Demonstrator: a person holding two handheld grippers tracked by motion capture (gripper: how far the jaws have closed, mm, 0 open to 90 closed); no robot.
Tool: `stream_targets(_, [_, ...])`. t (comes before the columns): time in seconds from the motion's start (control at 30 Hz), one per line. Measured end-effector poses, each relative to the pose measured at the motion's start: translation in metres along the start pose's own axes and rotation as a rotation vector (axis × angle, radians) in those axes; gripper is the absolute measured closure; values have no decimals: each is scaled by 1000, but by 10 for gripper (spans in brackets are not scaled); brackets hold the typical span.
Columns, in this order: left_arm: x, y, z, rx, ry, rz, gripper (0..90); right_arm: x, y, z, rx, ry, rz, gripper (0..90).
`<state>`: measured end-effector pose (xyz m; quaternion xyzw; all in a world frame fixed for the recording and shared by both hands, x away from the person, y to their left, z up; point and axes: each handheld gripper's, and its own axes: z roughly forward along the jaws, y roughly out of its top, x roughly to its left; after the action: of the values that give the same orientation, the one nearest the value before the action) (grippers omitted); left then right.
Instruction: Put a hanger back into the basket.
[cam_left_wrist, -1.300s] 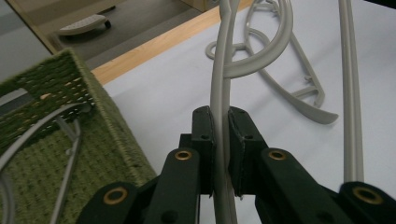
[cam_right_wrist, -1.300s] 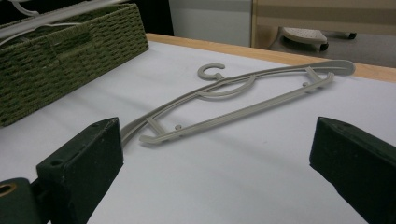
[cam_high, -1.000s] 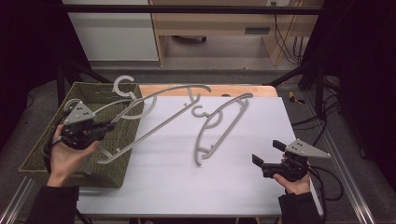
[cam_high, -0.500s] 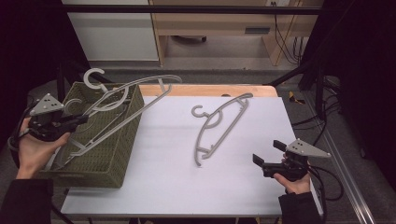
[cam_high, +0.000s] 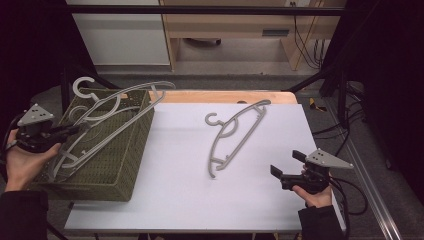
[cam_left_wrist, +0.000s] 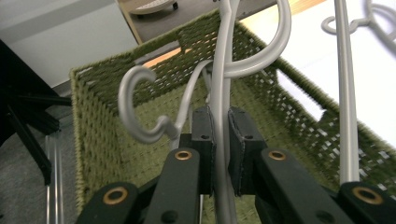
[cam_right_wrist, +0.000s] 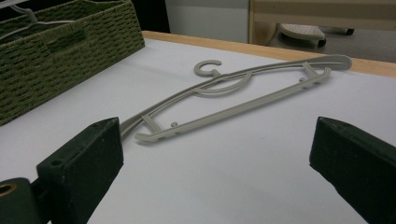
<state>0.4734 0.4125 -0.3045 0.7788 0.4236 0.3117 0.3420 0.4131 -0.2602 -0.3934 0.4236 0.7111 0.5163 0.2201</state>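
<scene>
1. No text, label, brand, number or sign legible in any view.
2. Hangers, basket, table top and gripper bodies: surfaces plain, no markings readable.
3. Background furniture beyond the table's far edge: too small and dim to read anything.

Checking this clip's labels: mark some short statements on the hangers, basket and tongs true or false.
1. The left tongs are shut on a grey hanger. True.
2. That hanger is over the green basket. True.
3. The right tongs hold the second hanger. False: they are open and apart from it; it lies flat on the white table.
4. The basket is at the table's right end. False: it is at the left end.
</scene>
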Motion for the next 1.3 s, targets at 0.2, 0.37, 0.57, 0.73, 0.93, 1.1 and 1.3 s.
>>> stream_targets(0.2, [8, -10, 4, 15, 18, 6, 817, 0, 0, 1, 1, -1, -1, 30])
stream_targets(0.37, [14, -16, 6, 26, 42, 9, 817, -1, -1, 1, 3, -3, -3, 30])
stream_targets(0.57, [18, -22, 10, 46, 72, 18, 817, -1, -1, 1, 6, 0, -5, 30])
stream_targets(0.73, [21, -27, 12, 61, 93, 18, 817, -1, -1, 1, 4, -2, -3, 31])
stream_targets(0.93, [25, -29, 9, 58, 111, 25, 817, -1, -1, 1, 5, -3, -2, 31])
stream_targets(1.1, [32, -33, 9, 71, 134, 28, 817, -1, -1, 2, 8, -1, -5, 31])
stream_targets(1.3, [36, -36, 9, 73, 155, 35, 817, -1, -1, 2, 8, -3, -4, 31])
